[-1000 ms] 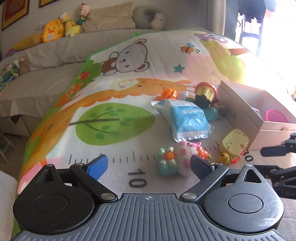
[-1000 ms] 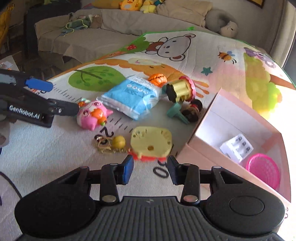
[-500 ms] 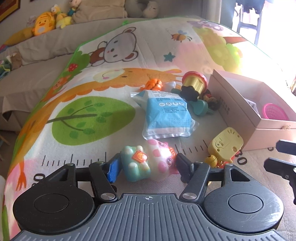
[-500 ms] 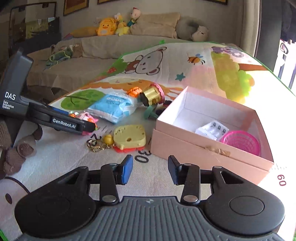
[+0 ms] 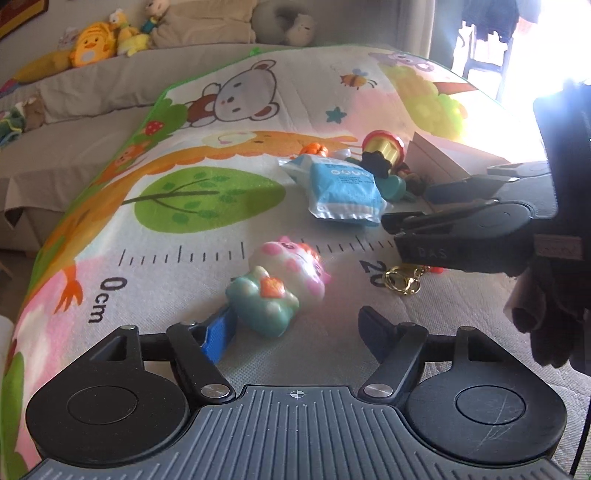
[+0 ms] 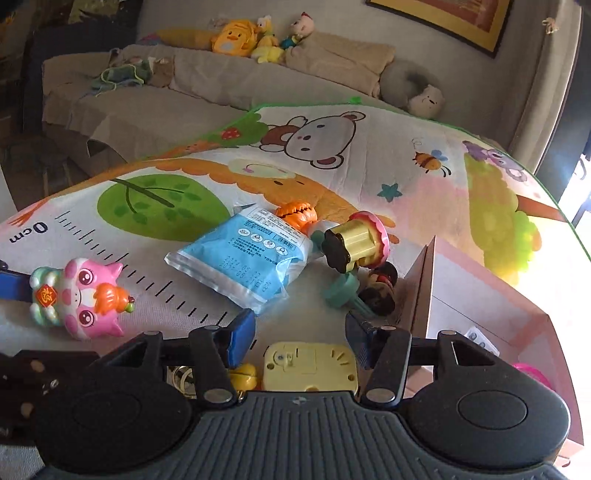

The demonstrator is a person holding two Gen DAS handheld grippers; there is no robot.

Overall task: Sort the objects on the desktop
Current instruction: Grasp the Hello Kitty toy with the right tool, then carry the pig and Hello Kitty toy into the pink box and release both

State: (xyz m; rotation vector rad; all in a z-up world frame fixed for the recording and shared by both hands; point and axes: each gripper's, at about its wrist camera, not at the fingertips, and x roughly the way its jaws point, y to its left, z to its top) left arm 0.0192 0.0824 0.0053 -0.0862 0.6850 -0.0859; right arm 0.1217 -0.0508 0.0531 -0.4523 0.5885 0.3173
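Observation:
A pink and teal cat toy [image 5: 280, 284] lies on the play mat, also in the right wrist view [image 6: 79, 297]. My left gripper [image 5: 295, 325] is open, with the toy just ahead of its blue left finger [image 5: 218, 336]. My right gripper [image 6: 301, 336] is open over a yellow toy [image 6: 310, 367], which sits between its fingers. The right gripper also shows from the side in the left wrist view [image 5: 461, 232]. A blue packet [image 6: 251, 258], an orange toy [image 6: 297, 216], a gold and pink toy [image 6: 358, 240] and a teal piece [image 6: 341, 291] lie beyond. The pink box [image 6: 487, 314] stands at right.
A gold keyring [image 5: 402, 282] and a small yellow ball [image 6: 243, 374] lie by the yellow toy. The mat [image 5: 207, 199] covers the surface. A sofa with plush toys [image 6: 236, 33] stands behind. A gloved hand [image 5: 554, 302] is at right.
My left gripper has opened wider and drawn back left from the cat toy, which now lies ahead of the left finger. My right gripper has dropped low over the yellow toy and opened wider.

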